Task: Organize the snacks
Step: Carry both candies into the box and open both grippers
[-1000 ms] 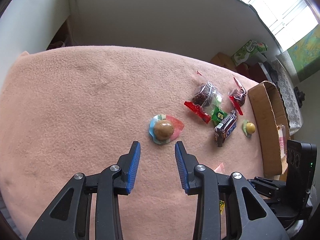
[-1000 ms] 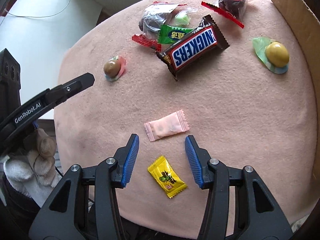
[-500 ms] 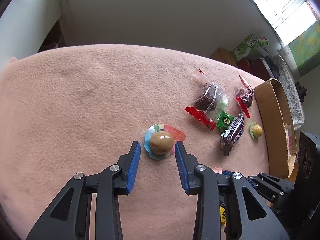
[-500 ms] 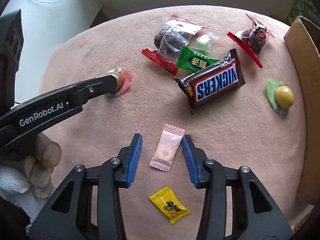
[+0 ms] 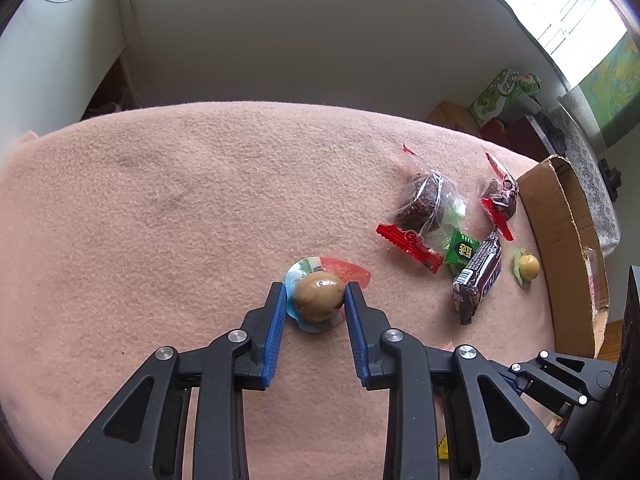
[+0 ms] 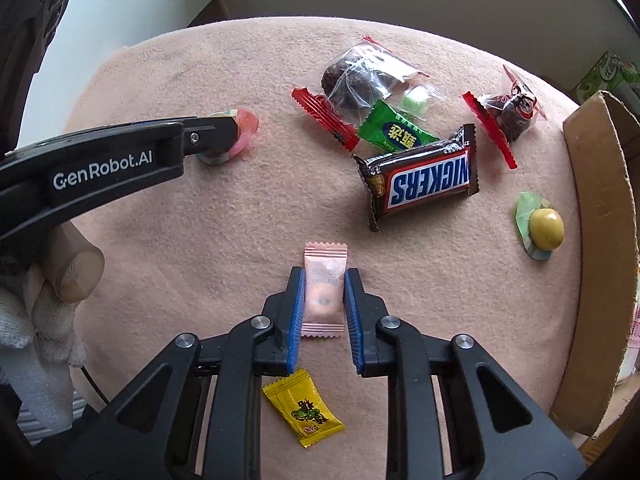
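A brown egg-shaped snack (image 5: 320, 300) in a blue and red wrapper lies on the pink cloth (image 5: 160, 220). My left gripper (image 5: 316, 296) points down over it, its jaws closing with the blue pads against its sides. In the right wrist view the same gripper's fingers (image 6: 208, 136) cover most of that snack (image 6: 246, 132). A pale pink candy packet (image 6: 325, 256) lies lengthwise between the pads of my right gripper (image 6: 323, 288), whose jaws are closing and touch both long edges.
A Snickers bar (image 6: 424, 178), a green candy (image 6: 394, 132), two clear bags of dark snacks (image 6: 360, 76) (image 6: 510, 114) and a yellow ball snack (image 6: 546, 228) lie beyond. A yellow candy (image 6: 304, 412) sits under the right gripper. A cardboard box (image 6: 600, 240) borders the right edge.
Both grippers came down around their snacks and narrowed. The right one rolled, so the pink packet now lies lengthwise between its pads; the left one moved forward until the egg snack sat between its pads.
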A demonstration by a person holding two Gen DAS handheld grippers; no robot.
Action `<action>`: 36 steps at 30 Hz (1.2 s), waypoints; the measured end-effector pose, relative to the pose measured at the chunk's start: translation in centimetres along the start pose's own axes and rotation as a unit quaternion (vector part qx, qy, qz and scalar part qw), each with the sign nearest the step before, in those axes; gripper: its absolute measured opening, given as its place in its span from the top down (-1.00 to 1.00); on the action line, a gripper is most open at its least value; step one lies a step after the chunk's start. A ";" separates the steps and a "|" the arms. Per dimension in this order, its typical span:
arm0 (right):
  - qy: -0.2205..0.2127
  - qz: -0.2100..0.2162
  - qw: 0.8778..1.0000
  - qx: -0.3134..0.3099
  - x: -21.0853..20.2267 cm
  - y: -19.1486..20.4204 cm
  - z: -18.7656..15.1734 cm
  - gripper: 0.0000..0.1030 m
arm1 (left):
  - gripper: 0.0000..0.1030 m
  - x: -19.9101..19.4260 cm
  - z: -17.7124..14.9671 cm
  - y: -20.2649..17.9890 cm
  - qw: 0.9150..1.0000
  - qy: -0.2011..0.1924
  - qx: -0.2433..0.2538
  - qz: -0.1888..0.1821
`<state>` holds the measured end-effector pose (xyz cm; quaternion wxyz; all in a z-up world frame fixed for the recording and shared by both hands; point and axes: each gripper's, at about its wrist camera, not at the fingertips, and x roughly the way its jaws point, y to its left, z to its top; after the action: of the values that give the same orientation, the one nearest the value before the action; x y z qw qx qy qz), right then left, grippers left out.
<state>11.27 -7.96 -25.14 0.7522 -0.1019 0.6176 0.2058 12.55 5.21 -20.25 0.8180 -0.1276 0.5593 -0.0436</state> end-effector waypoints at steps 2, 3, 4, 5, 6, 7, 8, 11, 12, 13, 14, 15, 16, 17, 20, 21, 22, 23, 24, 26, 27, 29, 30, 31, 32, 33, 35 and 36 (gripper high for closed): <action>0.001 0.016 1.000 0.018 -0.1 -0.9 0.1 0.61 | 0.47 -0.2 0.1 0.2 1.000 -0.001 -0.001 -0.002; 0.002 0.025 0.999 0.027 -0.6 -2.2 -0.1 0.61 | 0.47 -0.2 0.1 0.4 1.000 -0.001 -0.004 -0.003; 0.002 0.032 0.999 0.035 -0.8 -2.7 -0.1 0.61 | 0.47 -0.3 0.1 0.6 1.000 -0.001 -0.006 -0.005; 0.002 0.037 0.998 0.043 -1.0 -3.2 -0.1 0.61 | 0.47 -0.6 0.0 0.9 1.000 -0.001 -0.009 -0.006; 0.001 0.042 0.998 0.048 -1.1 -3.6 -0.1 0.61 | 0.48 -0.7 0.0 1.1 1.000 -0.004 -0.012 -0.006; -0.001 0.044 0.998 0.053 -1.3 -3.9 -0.2 0.61 | 0.48 -1.0 -0.1 1.2 1.000 -0.005 -0.013 -0.007; -0.002 0.044 0.997 0.055 -1.4 -4.2 -0.2 0.61 | 0.48 -1.2 -0.2 1.3 1.000 -0.007 -0.015 -0.008; -0.009 0.050 0.997 0.064 -2.5 -5.4 -0.5 0.61 | 0.48 -2.1 -0.4 1.2 1.000 -0.011 -0.013 -0.010; -0.012 0.051 0.996 0.067 -3.4 -5.6 -1.0 0.61 | 0.48 -2.4 -0.5 1.1 1.000 -0.013 -0.013 -0.012; -0.016 0.051 0.996 0.070 -3.6 -5.5 -0.8 0.61 | 0.48 -2.5 -0.4 1.0 1.000 -0.015 -0.013 -0.014; -0.020 0.050 0.996 0.073 -4.0 -5.8 -0.9 0.61 | 0.48 -2.9 -0.4 0.9 1.000 -0.016 -0.013 -0.016; -0.024 0.050 0.996 0.075 -4.4 -6.1 -0.9 0.61 | 0.48 -3.1 -0.3 0.6 1.000 -0.018 -0.012 -0.018; -0.028 0.049 0.996 0.075 -5.0 -6.5 -0.8 0.61 | 0.48 -3.4 -0.3 0.4 1.000 -0.020 -0.011 -0.020; -0.032 0.048 0.995 0.076 -5.5 -6.9 -1.0 0.61 | 0.48 -3.8 -0.2 0.4 0.999 -0.023 -0.010 -0.023; -0.045 0.045 0.994 0.084 -7.1 -8.0 -0.8 0.61 | 0.48 -4.8 -0.1 0.0 0.999 -0.029 -0.004 -0.029; -0.050 0.044 0.994 0.086 -7.6 -8.4 -0.7 0.61 | 0.48 -5.1 0.0 -0.1 0.999 -0.031 0.000 -0.032; -0.055 0.043 0.994 0.089 -8.2 -8.8 -0.6 0.61 | 0.48 -5.3 0.2 -0.5 0.999 -0.032 0.003 -0.035; -0.062 0.042 0.993 0.091 -8.8 -9.3 -0.6 0.61 | 0.48 -5.5 0.4 -1.0 0.999 -0.034 0.007 -0.037; -0.068 0.039 0.992 0.094 -9.7 -9.8 -0.8 0.61 | 0.48 -5.7 0.5 -1.6 0.999 -0.036 0.012 -0.040; -0.080 0.035 0.991 0.100 -10.8 -10.7 -0.7 0.61 | 0.48 -5.9 0.9 -2.8 0.998 -0.039 0.021 -0.046; -0.085 0.032 0.990 0.104 -11.4 -11.4 -0.9 0.61 | 0.48 -6.0 1.1 -3.3 0.998 -0.040 0.026 -0.050; -0.094 0.024 0.989 0.113 -12.5 -13.1 -1.0 0.61 | 0.48 -6.1 1.4 -4.5 0.997 -0.041 0.034 -0.057; -0.098 0.020 0.988 0.118 -12.9 -14.0 -1.0 0.61 | 0.48 -6.1 1.7 -5.2 0.996 -0.042 0.039 -0.061; -0.103 0.016 0.987 0.123 -13.0 -14.6 -1.0 0.61 | 0.48 -6.0 1.8 -5.9 0.996 -0.042 0.044 -0.065; -0.107 0.011 0.986 0.127 -13.3 -15.4 -1.0 0.61 | 0.48 -5.9 2.0 -6.6 0.995 -0.042 0.049 -0.070; -0.110 0.006 0.985 0.131 -13.6 -16.3 -1.1 0.61 | 0.48 -5.8 2.2 -7.4 0.995 -0.042 0.053 -0.074; -0.114 0.000 0.984 0.138 -14.0 -18.0 -0.9 0.61 | 0.48 -5.7 2.5 -8.7 0.994 -0.044 0.062 -0.082; -0.116 -0.005 0.983 0.142 -14.0 -18.6 -0.7 0.61 | 0.48 -5.7 2.7 -9.5 0.993 -0.044 0.068 -0.086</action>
<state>16.63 -27.49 -13.58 0.8268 0.0272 0.5483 0.1229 13.58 -2.29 -11.76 0.8419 -0.1216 0.5049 -0.1462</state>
